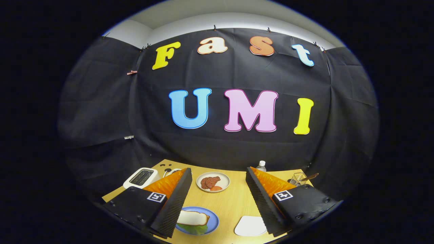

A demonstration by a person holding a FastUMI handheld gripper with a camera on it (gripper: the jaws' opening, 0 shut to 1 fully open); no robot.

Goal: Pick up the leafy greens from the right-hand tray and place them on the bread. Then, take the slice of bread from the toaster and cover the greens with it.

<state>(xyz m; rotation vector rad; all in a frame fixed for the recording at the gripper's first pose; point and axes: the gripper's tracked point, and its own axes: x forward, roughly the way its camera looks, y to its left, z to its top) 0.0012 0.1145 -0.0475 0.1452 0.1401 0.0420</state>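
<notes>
My gripper (218, 200) is open above the wooden table (234, 203), with nothing between its two orange-and-black fingers (176, 196). Between the fingers, close in, a blue plate (212, 222) holds a slice of bread (192, 217) lying on top of leafy greens (198, 229) that stick out under it. The white toaster (141, 177) stands beyond the left finger at the table's far left; I cannot tell what is in its slots. A white tray (250, 226) lies beside the right finger, bare on the part I see.
A white plate (213, 182) with dark red meat slices and an orange piece sits farther ahead, between the fingers. A small bottle (260, 165) stands at the table's back edge. A wire holder with a utensil (300, 178) stands beyond the right finger.
</notes>
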